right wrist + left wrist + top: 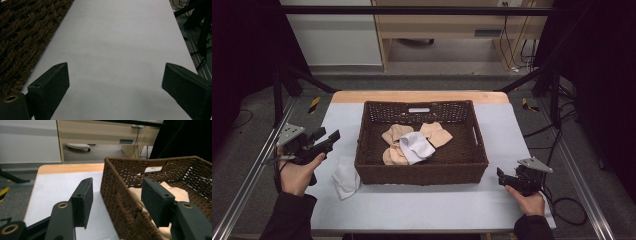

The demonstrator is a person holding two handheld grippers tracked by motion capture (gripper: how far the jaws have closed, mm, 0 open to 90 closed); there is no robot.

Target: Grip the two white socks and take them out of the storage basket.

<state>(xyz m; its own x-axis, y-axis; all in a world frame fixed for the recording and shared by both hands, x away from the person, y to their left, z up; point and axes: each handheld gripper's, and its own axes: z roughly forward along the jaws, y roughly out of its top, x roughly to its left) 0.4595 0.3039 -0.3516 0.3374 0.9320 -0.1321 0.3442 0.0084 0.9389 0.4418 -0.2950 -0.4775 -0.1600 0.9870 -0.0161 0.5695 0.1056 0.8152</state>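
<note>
The bench (422, 200) has a pale grey-white top with a wooden strip along its far edge. On it, about the middle, stands the basket (422, 172), a dark brown woven rectangle with low walls and a slot handle cut into the far wall and another in the right wall. Inside it lie several peach-tan socks (438, 134) in a loose heap with one white sock (417, 147) draped over them. A white cloth (346, 179), crumpled, lies on the bench just beside the basket's near-left corner, outside it.

The left hand-held gripper (326, 140) is held up off the bench at the left, near the basket's left wall and above the white cloth; its jaws stand wide apart and hold nothing. In the left gripper view the basket's corner (117, 195) rises between the two black pads (83, 200), with the tan socks showing behind the right pad.

The right hand-held gripper (501, 176) sits low by the bench's near-right part, just beside the basket's near-right corner, jaws wide and empty. In the right gripper view bare bench (117, 50) lies between them, the basket's weave (22, 35) at the left.

No writing or label can be read anywhere.
</note>
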